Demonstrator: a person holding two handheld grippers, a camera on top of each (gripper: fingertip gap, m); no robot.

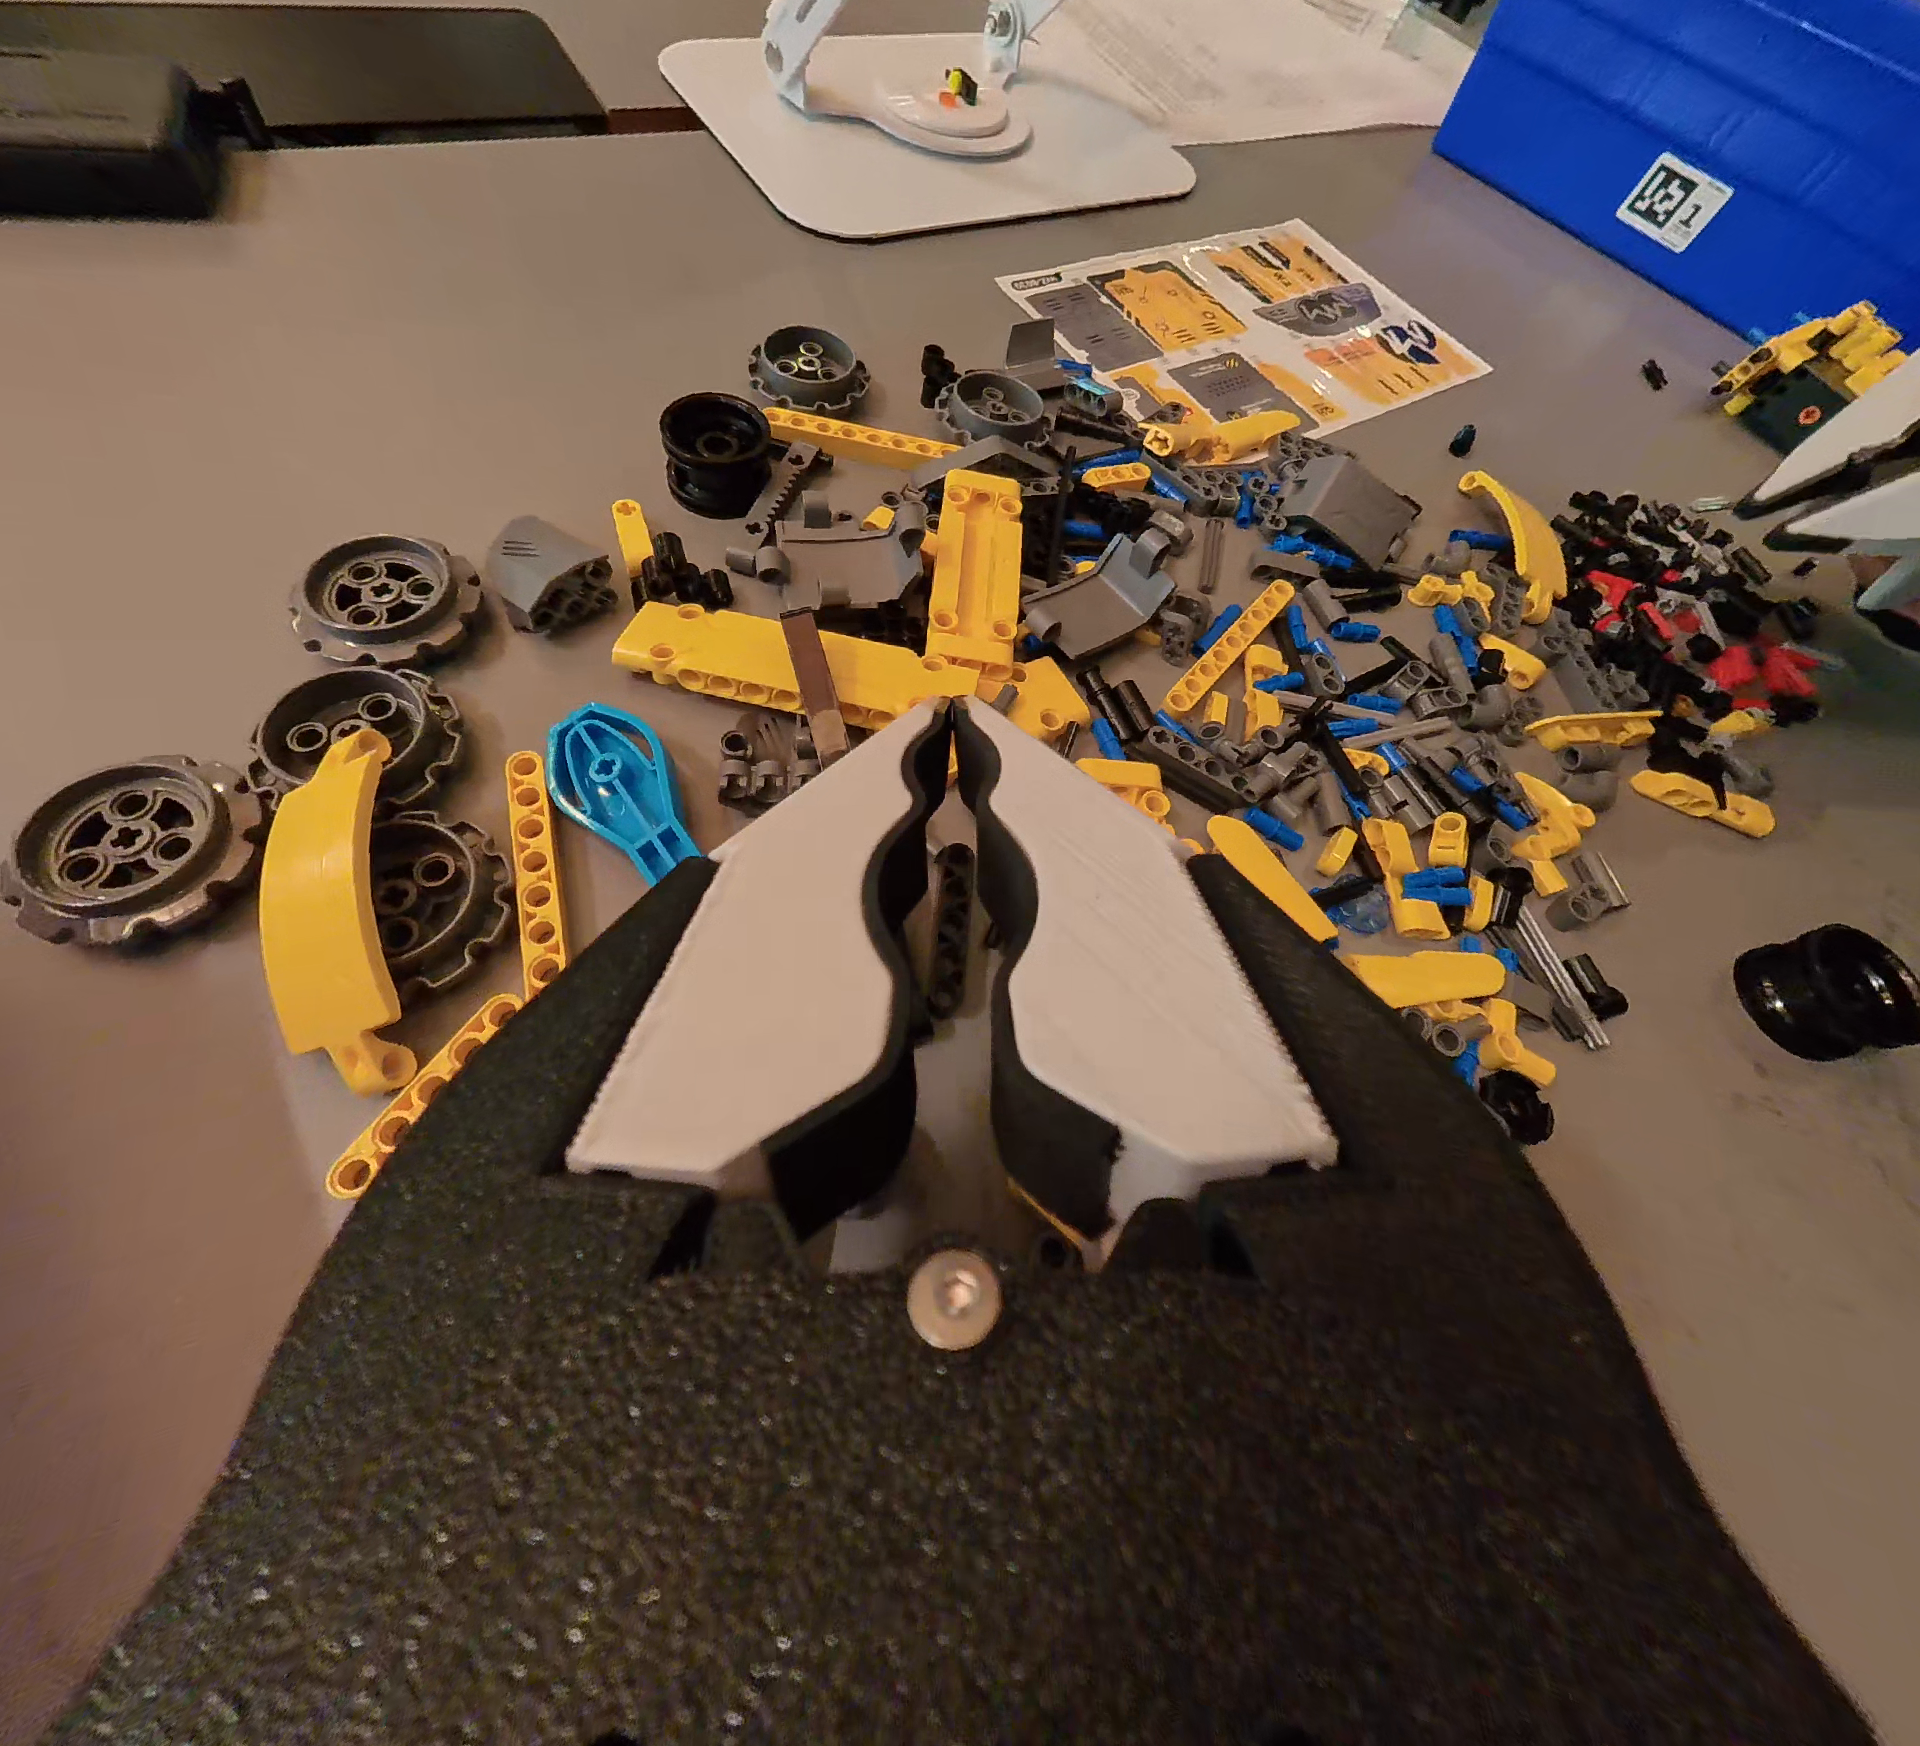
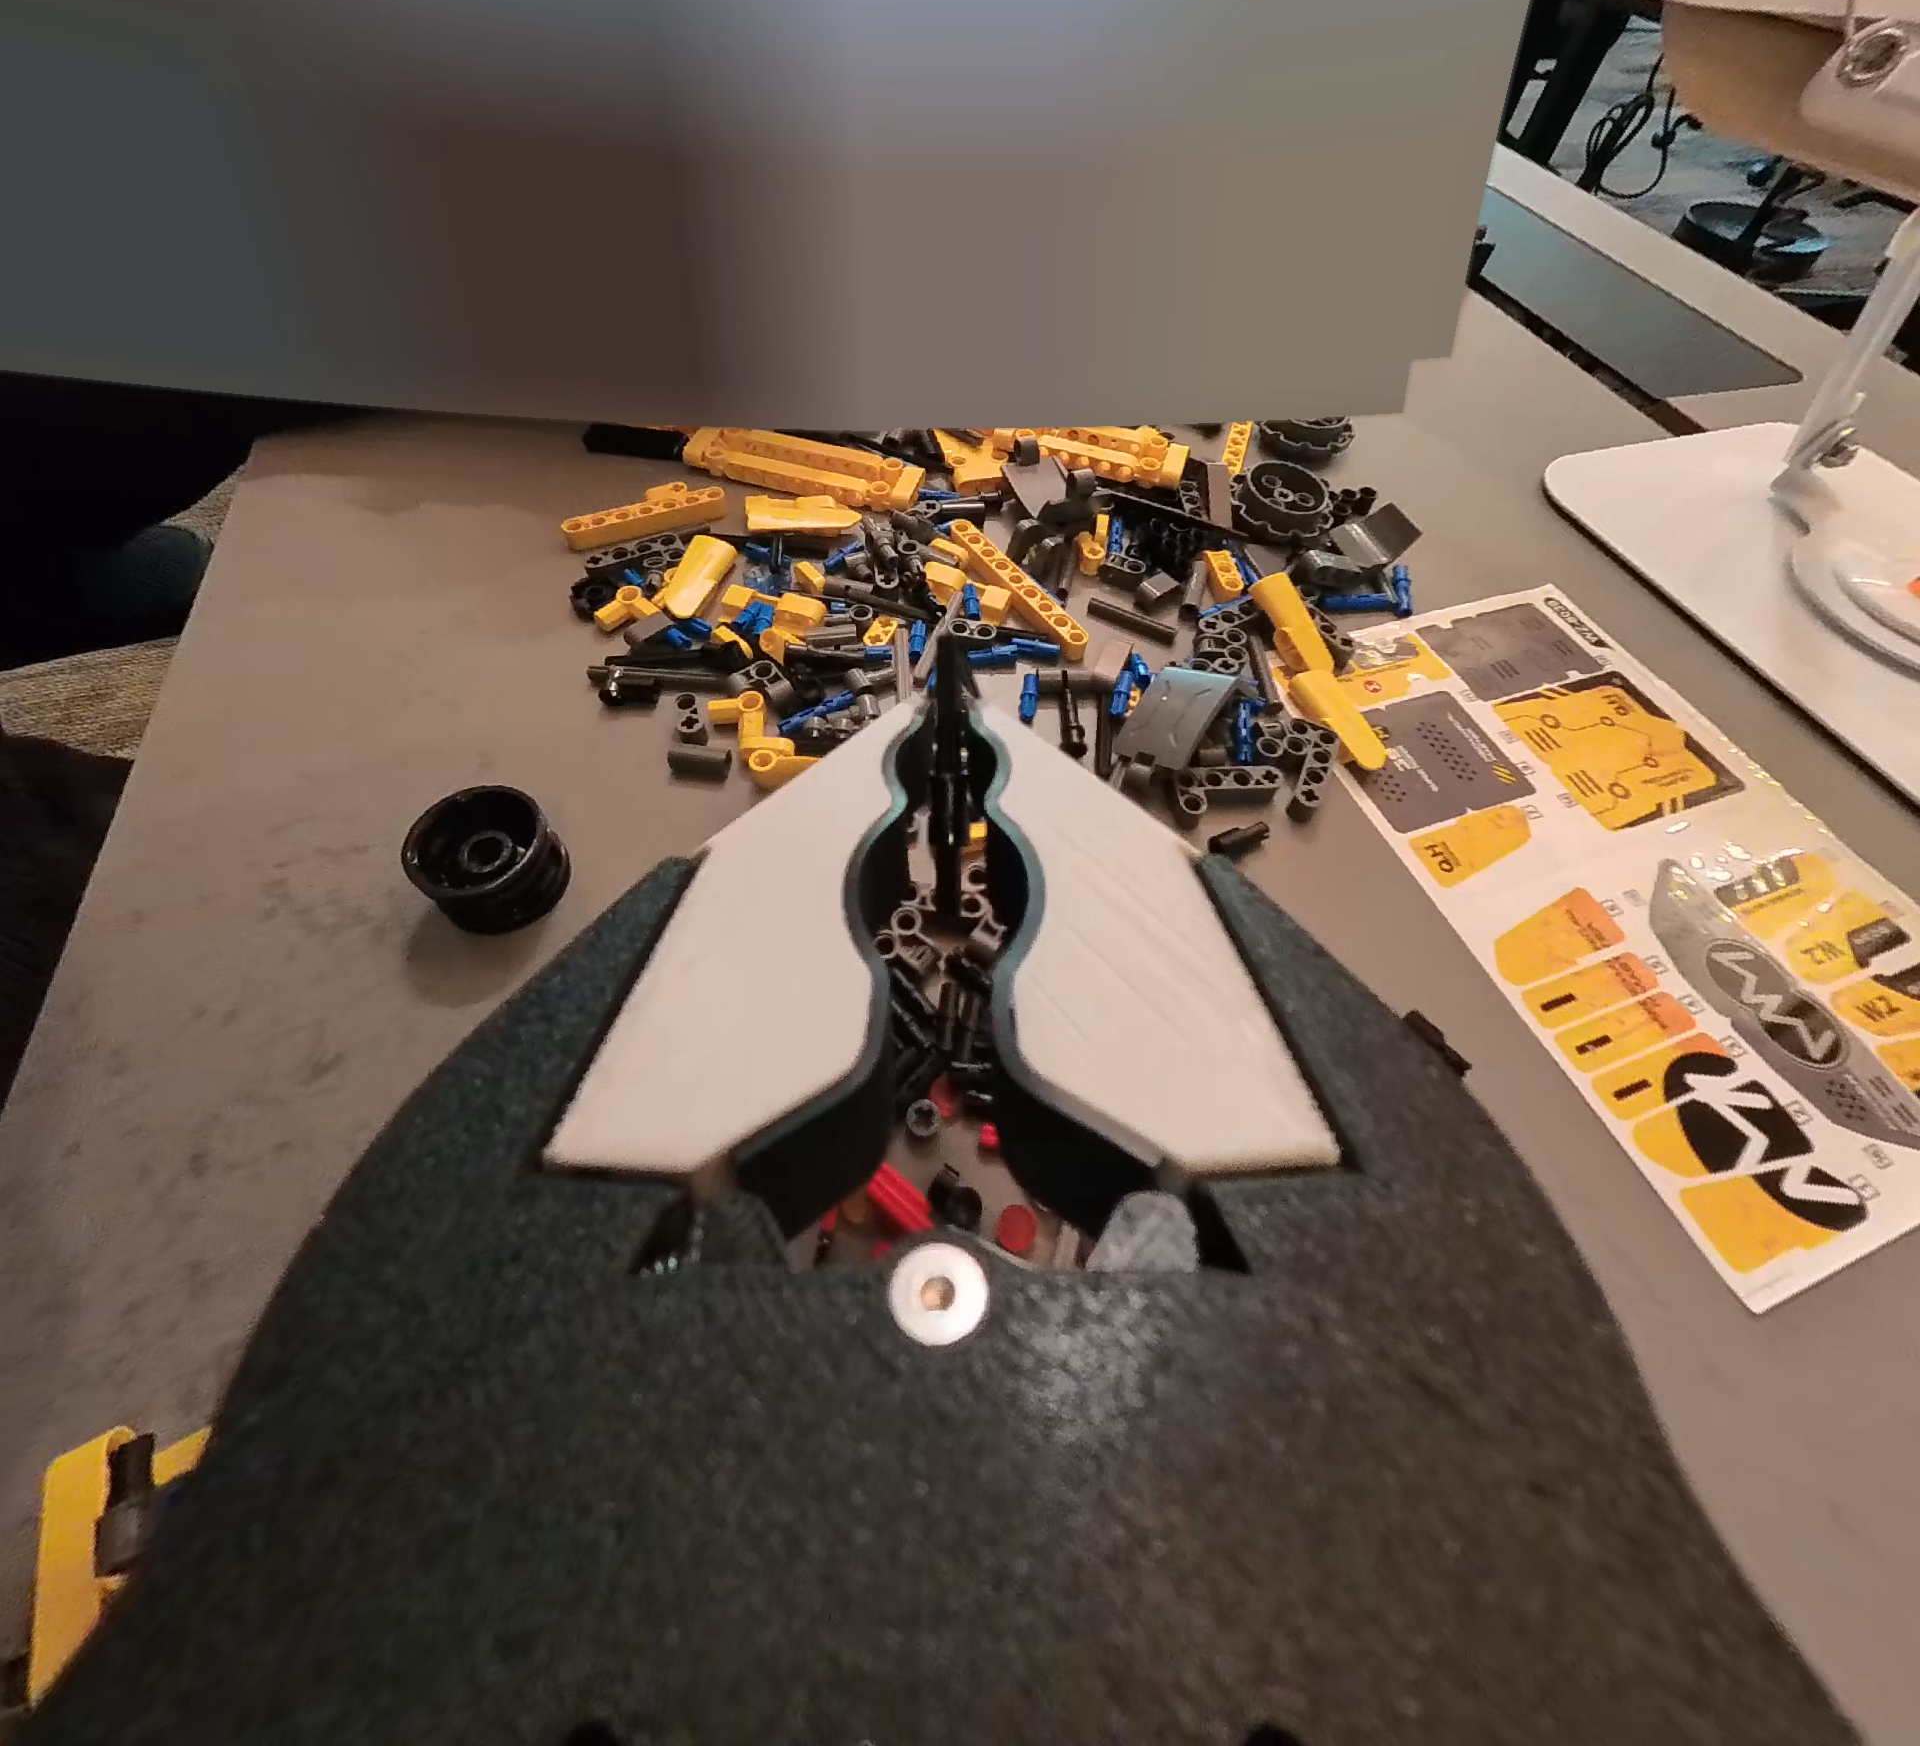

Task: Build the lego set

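A pile of yellow, grey, blue and black building-toy parts (image 1: 1143, 616) lies on a grey table (image 1: 312, 366). My left gripper (image 1: 951, 709) is shut with its tips touching, low over a long yellow panel (image 1: 748, 657) at the near edge of the pile; nothing shows between its tips. My right gripper (image 2: 948, 709) is shut on a thin black rod-like piece (image 2: 948, 761) that runs between the fingers and sticks out past the tips, over the pile (image 2: 935, 574). The right gripper's white fingers (image 1: 1829, 491) also show at the right edge of the left wrist view.
Grey toothed wheels (image 1: 384, 600), a yellow curved panel (image 1: 322, 896) and a blue tool piece (image 1: 613, 787) lie left of the pile. A black wheel rim (image 2: 486, 855), a sticker sheet (image 2: 1621, 917), a white stand base (image 1: 935, 158), a blue bin (image 1: 1704, 86) and a partly built yellow model (image 1: 1813, 366) surround it. Spacing between my two grippers at the tips: around 20 cm. Measured from the fingertips, the black wheel rim (image 2: 486, 855) is 11 cm or so from the right gripper and 25 cm from the left. The left camera catches it too, in the left wrist view (image 1: 1867, 955).
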